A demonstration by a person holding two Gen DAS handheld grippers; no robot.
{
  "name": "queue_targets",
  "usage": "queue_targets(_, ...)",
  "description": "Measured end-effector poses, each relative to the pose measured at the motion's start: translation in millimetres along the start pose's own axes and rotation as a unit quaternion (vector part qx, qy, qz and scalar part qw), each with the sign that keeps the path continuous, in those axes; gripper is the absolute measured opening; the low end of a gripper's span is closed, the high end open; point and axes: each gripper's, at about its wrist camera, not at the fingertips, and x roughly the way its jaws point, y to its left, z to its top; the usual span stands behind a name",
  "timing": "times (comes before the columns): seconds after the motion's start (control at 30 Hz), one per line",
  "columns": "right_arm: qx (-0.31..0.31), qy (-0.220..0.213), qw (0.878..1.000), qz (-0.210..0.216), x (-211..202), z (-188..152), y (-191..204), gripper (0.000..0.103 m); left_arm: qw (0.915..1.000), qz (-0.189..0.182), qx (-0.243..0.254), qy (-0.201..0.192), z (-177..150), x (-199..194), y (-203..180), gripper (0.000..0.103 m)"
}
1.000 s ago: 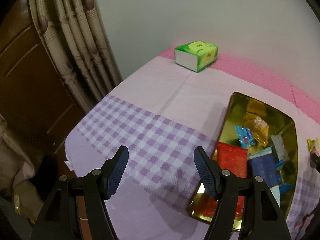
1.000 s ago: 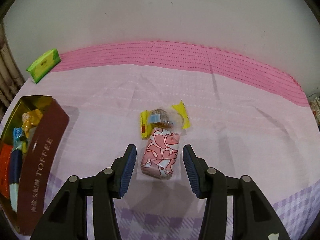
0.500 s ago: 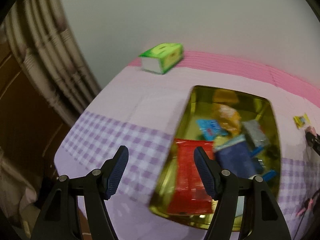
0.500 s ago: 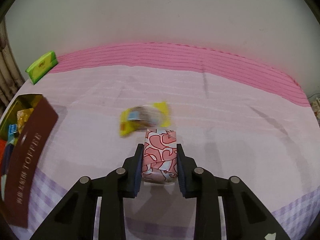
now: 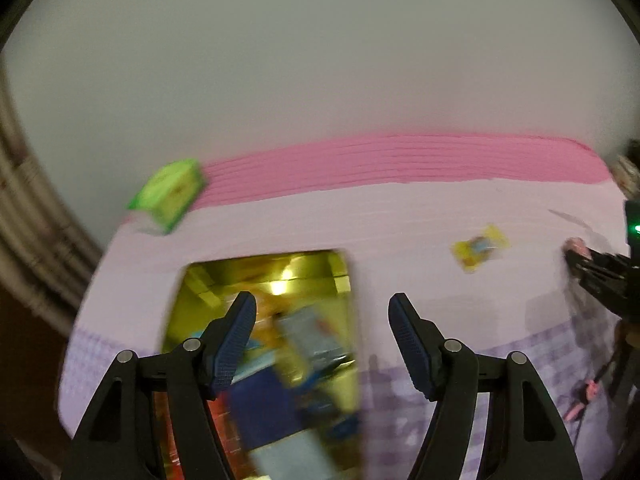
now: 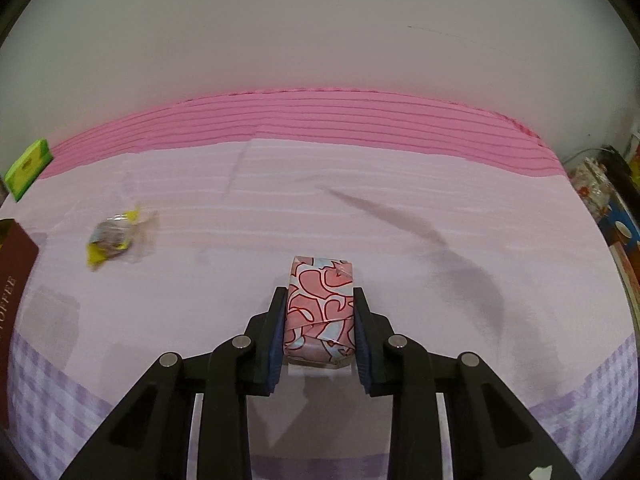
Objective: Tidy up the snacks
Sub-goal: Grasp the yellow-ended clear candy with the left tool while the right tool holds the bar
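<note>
Between the right gripper (image 6: 320,334) fingers, clamped on both long sides, just above tabletop (image 6: 400,232): pink heart-print snack pack (image 6: 320,308), looks light, crinkly, squashable w/ slick wrap, mid-body grip apt; left gripper (image 5: 320,344) fingers apart, empty, over toffee tin (image 5: 192,292).

Glossy gold metal tin (image 5: 340,276), matt pink cloth (image 6: 360,220), shiny foil-wrapped snack (image 6: 320,304), ribbed claw pads (image 6: 362,340).

On the far left of your right wrist view, the dark red side of the gold tin box (image 6: 14,276) has pale letters that read "TOFFEE". The small print on the bright green packet (image 6: 27,168) is too tiny to read.
</note>
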Motion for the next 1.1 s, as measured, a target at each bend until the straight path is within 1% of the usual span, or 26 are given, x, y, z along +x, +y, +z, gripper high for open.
queue_targets(0.07, 0.003, -0.002, 1.0, -0.007, 0.4, -0.4, -9.1, 0.027, 0.9996, -0.019, 0.02, 0.009, 7.2, 11.4, -16.5, 0.07)
queue_targets(0.17, 0.004, -0.003, 1.0, -0.011, 0.9, -3.0, -20.9, 0.027, 0.9982, -0.036, 0.045, 0.017, 15.5, 25.8, -34.9, 0.07)
queue_targets(0.33, 0.012, -0.001, 1.0, -0.004, 2.6, -3.0, -32.8, 0.027, 0.9942, -0.074, 0.071, 0.034, 27.1, 50.2, -54.2, 0.07)
queue_targets(0.4, 0.015, 0.0, 1.0, -0.001, 2.5, -3.2, -34.7, 0.027, 0.9924, -0.076, 0.089, 0.035, 30.0, 58.1, -64.6, 0.07)
queue_targets(0.53, 0.016, -0.001, 1.0, -0.001, 3.6, -2.6, -35.5, 0.028, 0.9858, -0.099, 0.129, 0.043, 34.8, 74.2, -82.6, 0.07)
queue_targets(0.6, 0.017, -0.001, 1.0, 0.001, 2.4, -3.1, -35.1, 0.028, 0.9812, -0.117, 0.144, 0.054, 37.0, 84.0, -91.4, 0.07)
queue_targets(0.7, 0.019, -0.001, 1.0, 0.002, 3.5, -3.8, -37.5, 0.028, 0.9763, -0.125, 0.165, 0.062, 40.3, 98.0, -105.0, 0.07)
queue_targets(0.87, 0.019, -0.002, 1.0, 0.003, 3.5, -3.9, -38.4, 0.028, 0.9682, -0.129, 0.204, 0.065, 46.4, 112.4, -124.5, 0.07)
queue_targets(1.03, 0.02, -0.002, 1.0, 0.003, 3.5, -3.4, -38.7, 0.028, 0.9635, -0.134, 0.219, 0.076, 54.1, 127.8, -137.7, 0.07)
queue_targets(1.1, 0.02, -0.002, 1.0, 0.003, 3.5, -3.2, -38.8, 0.028, 0.963, -0.135, 0.22, 0.079, 57.1, 132.7, -140.6, 0.07)
